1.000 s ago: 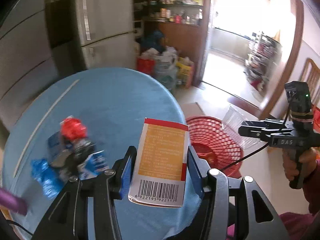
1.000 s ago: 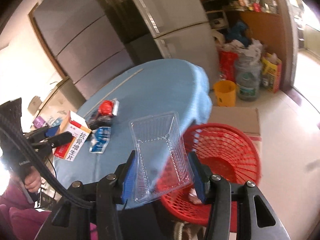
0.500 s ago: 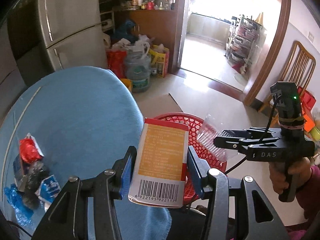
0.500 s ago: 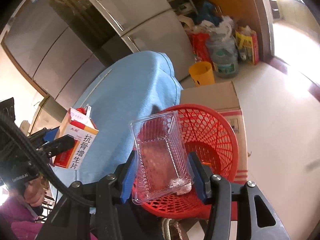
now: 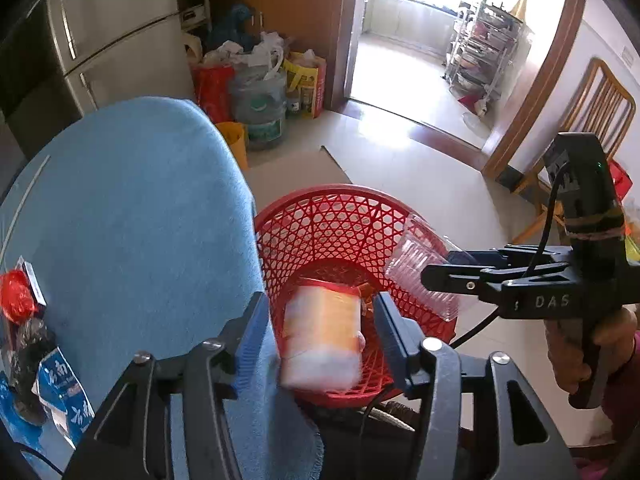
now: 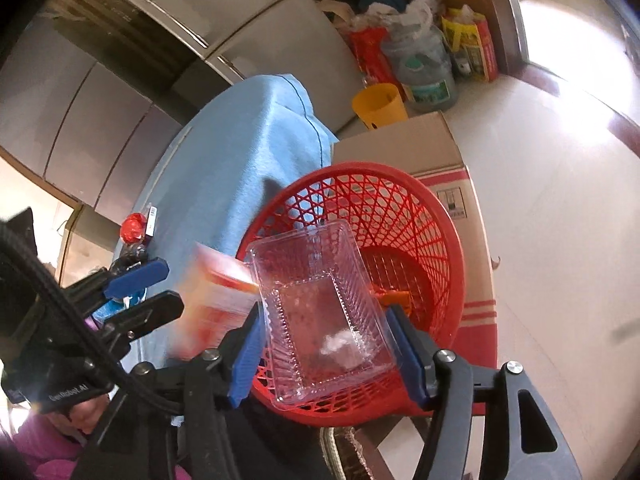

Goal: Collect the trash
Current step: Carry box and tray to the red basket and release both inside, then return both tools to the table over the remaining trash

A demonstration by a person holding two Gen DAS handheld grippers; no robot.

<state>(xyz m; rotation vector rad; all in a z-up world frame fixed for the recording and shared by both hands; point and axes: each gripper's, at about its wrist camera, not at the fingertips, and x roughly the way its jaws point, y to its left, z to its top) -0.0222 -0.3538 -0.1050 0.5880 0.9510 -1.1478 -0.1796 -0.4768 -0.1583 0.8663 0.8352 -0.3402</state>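
A red mesh basket stands on the floor beside the blue-clothed table. My left gripper is open above the basket. The orange medicine box is blurred and falling between its fingers, free of the pads; it also shows blurred in the right wrist view. My right gripper is shut on a clear plastic tray and holds it over the basket's near rim; the tray shows in the left wrist view.
More trash lies on the table's left edge: a red wrapper, a dark wrapper and blue packets. A cardboard box stands behind the basket, with a yellow bucket, a water jug and bags by the fridge.
My left gripper swung over the basket, opened and let go of the medicine box, which is dropping. My right gripper moved the clear tray further over the basket.
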